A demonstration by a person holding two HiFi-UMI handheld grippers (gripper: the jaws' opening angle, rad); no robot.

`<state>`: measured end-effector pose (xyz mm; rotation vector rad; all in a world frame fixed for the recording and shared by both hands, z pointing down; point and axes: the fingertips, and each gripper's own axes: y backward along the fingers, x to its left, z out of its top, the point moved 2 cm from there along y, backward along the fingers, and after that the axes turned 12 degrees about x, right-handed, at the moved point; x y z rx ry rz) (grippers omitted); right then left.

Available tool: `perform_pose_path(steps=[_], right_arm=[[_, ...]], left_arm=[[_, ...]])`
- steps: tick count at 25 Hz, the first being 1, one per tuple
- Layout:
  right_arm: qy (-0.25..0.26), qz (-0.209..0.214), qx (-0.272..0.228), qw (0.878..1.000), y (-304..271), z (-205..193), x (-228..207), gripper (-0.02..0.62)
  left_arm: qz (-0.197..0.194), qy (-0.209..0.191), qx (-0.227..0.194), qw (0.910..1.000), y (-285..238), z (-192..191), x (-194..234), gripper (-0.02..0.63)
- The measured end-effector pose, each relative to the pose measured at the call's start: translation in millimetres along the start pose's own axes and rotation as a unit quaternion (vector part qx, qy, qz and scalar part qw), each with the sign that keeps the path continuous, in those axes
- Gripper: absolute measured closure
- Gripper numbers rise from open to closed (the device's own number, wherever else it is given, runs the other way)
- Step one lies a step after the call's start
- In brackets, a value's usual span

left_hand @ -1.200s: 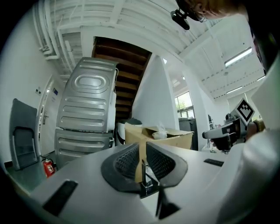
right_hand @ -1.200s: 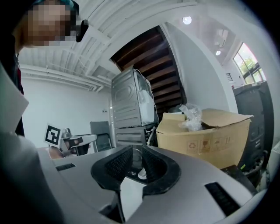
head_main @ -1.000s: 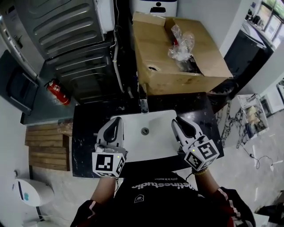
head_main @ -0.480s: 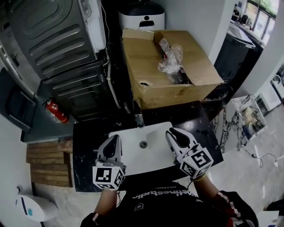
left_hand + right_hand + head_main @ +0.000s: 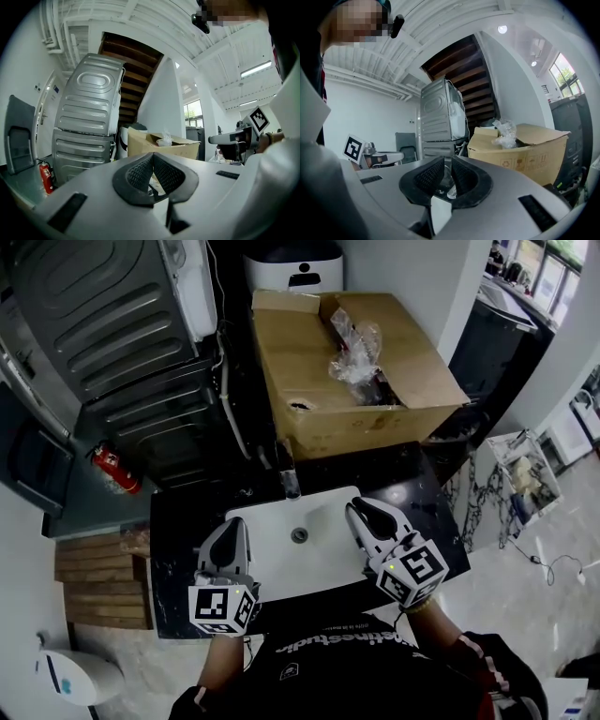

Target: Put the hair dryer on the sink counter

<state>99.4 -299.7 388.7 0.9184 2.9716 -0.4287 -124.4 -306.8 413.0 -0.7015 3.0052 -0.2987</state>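
Observation:
The black sink counter (image 5: 183, 512) holds a white basin (image 5: 281, 563) with a faucet (image 5: 289, 479) at its far edge. My left gripper (image 5: 236, 527) hovers over the basin's left part, shut and empty. Over the right part is my right gripper (image 5: 362, 510), also shut with nothing in it. Behind the counter stands an open cardboard box (image 5: 328, 427). Crumpled clear plastic (image 5: 356, 362) lies in it over a dark object (image 5: 382, 385); I cannot tell what that object is. The left gripper view shows the pads (image 5: 140, 171) meeting, and the box (image 5: 161, 146) beyond.
Grey stacked appliances (image 5: 103, 315) stand at the far left, with a red fire extinguisher (image 5: 117, 470) on the floor beside them. A white machine (image 5: 292, 273) sits behind the box. Wooden boards (image 5: 89, 587) lie left of the counter. A black cabinet (image 5: 497, 343) stands at the right.
The head view has shifted, so the box and counter sit a little further left in frame. Both grippers stay shut over the basin in nearly the same places.

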Motion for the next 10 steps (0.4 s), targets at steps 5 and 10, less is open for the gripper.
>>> perform_pose_path(steps=[5,10], right_arm=[[0.004,-0.008,0.000,1.000,0.0,-1.8,-2.9,0.549],[0.001,-0.004,-0.002,1.000,-0.2,-1.4,1.3,0.554]], left_arm=[[0.004,-0.002,0.001,1.0000,2.4,1.0,1.6,0.591],[0.006,-0.001,0.001,1.0000,4.9,0.4,1.5,0.591]])
